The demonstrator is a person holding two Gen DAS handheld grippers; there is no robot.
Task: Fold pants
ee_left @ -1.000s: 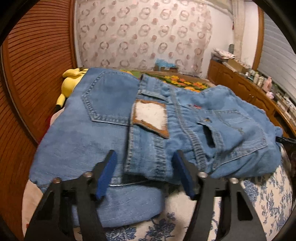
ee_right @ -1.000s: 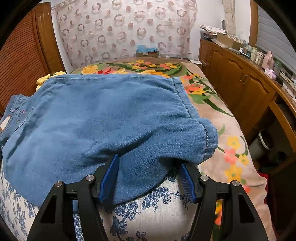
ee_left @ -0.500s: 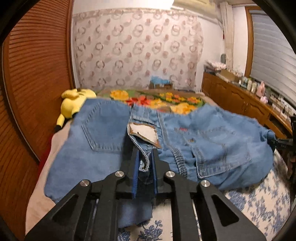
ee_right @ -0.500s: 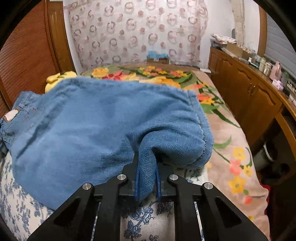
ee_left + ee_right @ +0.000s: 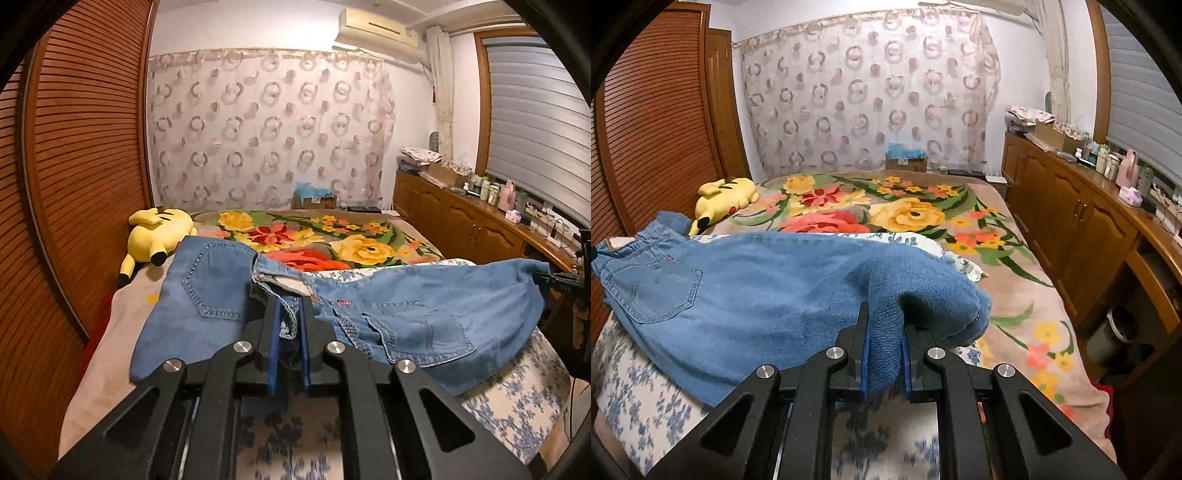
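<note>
pants (image 5: 424, 314) | waistband pinched in left tool (image 5: 288, 332) | leg fold pinched in right tool (image 5: 884, 354)

Blue denim pants (image 5: 424, 317), waist and hem raised above bed

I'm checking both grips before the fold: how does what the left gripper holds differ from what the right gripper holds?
The left gripper pinches the jeans at the waistband, where seams, a frayed edge and the back pockets show; the right gripper pinches plain denim at the leg end, near the hem. The left's bite is a thin edge; the right's is a thick bunched fold. Both jaws have just closed on the cloth.
</note>
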